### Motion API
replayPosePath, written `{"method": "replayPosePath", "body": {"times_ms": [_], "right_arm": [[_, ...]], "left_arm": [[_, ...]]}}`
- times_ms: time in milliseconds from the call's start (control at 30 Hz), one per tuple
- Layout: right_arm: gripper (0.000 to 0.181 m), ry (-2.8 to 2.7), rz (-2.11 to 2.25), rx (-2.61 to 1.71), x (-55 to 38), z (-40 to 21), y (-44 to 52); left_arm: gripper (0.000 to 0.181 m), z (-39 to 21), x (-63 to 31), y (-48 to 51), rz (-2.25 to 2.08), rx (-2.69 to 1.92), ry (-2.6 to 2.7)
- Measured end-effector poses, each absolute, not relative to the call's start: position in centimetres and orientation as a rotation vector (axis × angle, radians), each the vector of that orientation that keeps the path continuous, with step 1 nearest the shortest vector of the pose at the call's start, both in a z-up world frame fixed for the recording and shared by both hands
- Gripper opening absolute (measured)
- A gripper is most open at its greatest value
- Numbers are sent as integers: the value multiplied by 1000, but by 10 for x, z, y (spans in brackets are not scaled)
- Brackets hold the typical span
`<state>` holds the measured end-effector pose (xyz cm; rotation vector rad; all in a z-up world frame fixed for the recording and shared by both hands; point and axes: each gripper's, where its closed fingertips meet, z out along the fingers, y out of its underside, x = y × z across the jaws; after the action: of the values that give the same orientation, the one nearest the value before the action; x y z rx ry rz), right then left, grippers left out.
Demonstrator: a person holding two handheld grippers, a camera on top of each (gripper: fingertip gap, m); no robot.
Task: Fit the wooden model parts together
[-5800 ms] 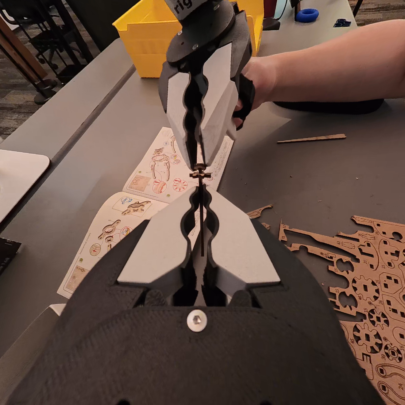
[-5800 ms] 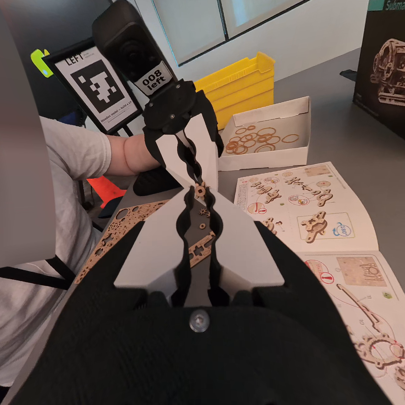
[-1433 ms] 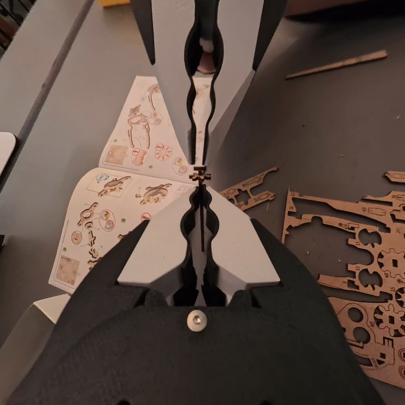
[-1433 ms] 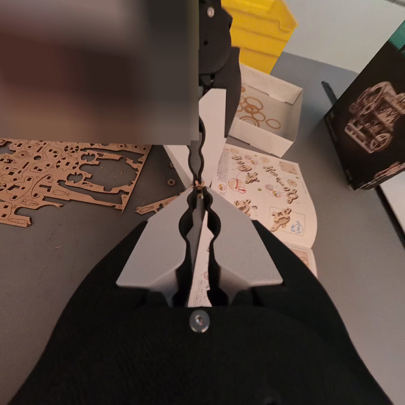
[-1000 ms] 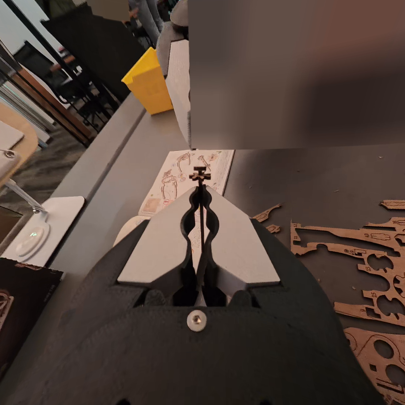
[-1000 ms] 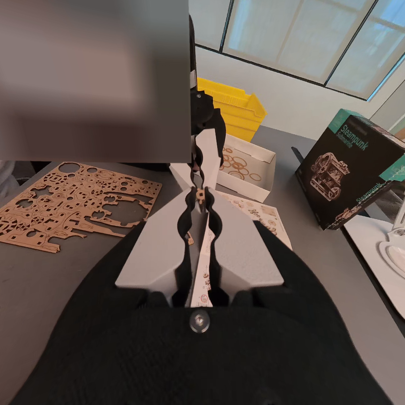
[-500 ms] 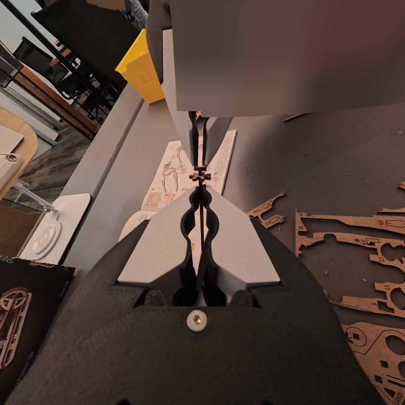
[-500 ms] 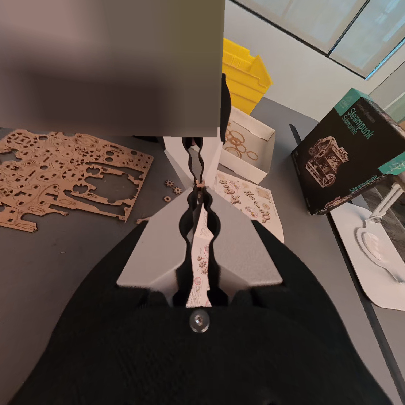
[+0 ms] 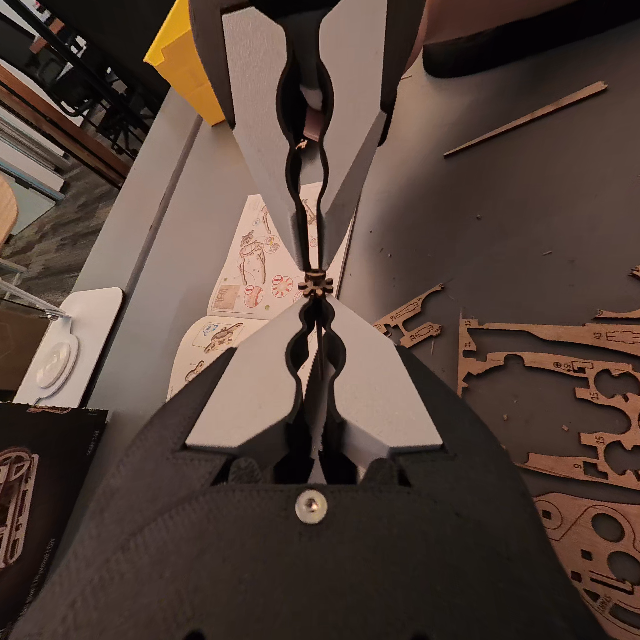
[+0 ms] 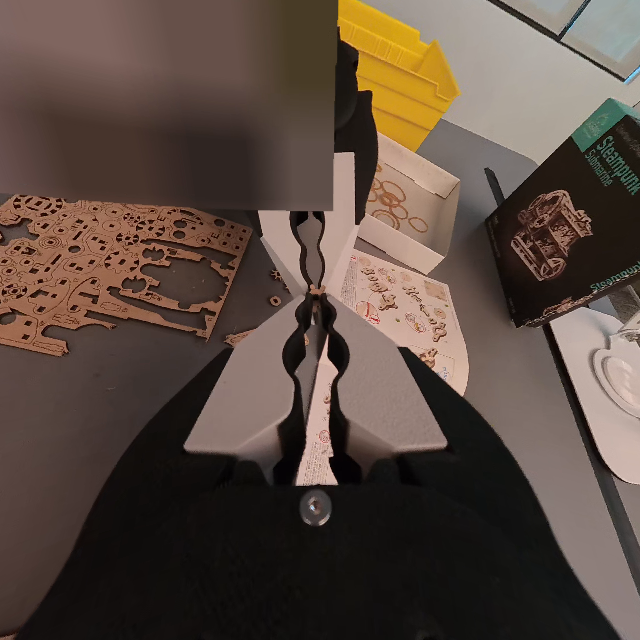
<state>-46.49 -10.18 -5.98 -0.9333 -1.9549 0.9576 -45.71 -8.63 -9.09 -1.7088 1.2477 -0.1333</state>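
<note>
My left gripper point(image 9: 314, 300) is shut on a thin dark wooden axle point(image 9: 320, 346) that carries a small toothed wooden gear point(image 9: 315, 285) just past its tips. My right gripper point(image 9: 313, 267) comes in from above, tip to tip with the left, and is shut on a small wooden part sitting on that gear. In the right wrist view my right gripper point(image 10: 314, 302) meets the left gripper point(image 10: 313, 282) at the same small part point(image 10: 315, 290). Both hang above the instruction booklet point(image 9: 256, 263).
Laser-cut wooden sheets point(image 9: 554, 381) point(image 10: 104, 263) lie on the grey table. Loose small gears point(image 10: 277, 275), an offcut point(image 9: 408, 325) and a wooden strip point(image 9: 526, 119) lie nearby. A yellow bin point(image 10: 391, 86), a white box of rings point(image 10: 415, 249), a black kit box point(image 10: 571, 225) and a white lamp base point(image 9: 69, 346) stand around. My two grippers' fingertips are within a few centimetres of each other. My left gripper's tips are some 7 centimetres from the offcut point(image 9: 408, 325).
Both grippers stay shut and tip to tip at the gear. The pair has tilted and swung over the table, and the right gripper now shows nearer and fuller in the left wrist view.
</note>
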Motion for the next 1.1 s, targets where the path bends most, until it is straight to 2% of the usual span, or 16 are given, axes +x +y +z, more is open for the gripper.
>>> {"method": "replayPosePath", "body": {"times_ms": [100,200,367,533,733,933,1100], "right_arm": [[4,-1945,953,-948,-466,-60,-99],[5,-1865,1035,-975,-468,-52,-94],[17,-1598,1422,-1179,-469,-30,-67],[18,-1329,1888,-1314,-472,-8,-62],[25,-1368,1825,-1340,-478,-14,-71],[18,-1392,1921,-1380,-481,-19,-83],[5,-1341,2073,-1396,-479,-15,-85]], "left_arm": [[0,-91,-459,-84,-120,-1709,1236],[0,-82,-459,-81,-288,-1743,1109],[0,-42,-468,-76,-734,-1707,742],[0,-33,-467,-75,-962,-1712,594],[0,-33,-457,-80,-1013,-1729,600],[0,-30,-454,-82,-1115,-1726,558],[1,-33,-451,-84,-1126,-1740,584]]}}
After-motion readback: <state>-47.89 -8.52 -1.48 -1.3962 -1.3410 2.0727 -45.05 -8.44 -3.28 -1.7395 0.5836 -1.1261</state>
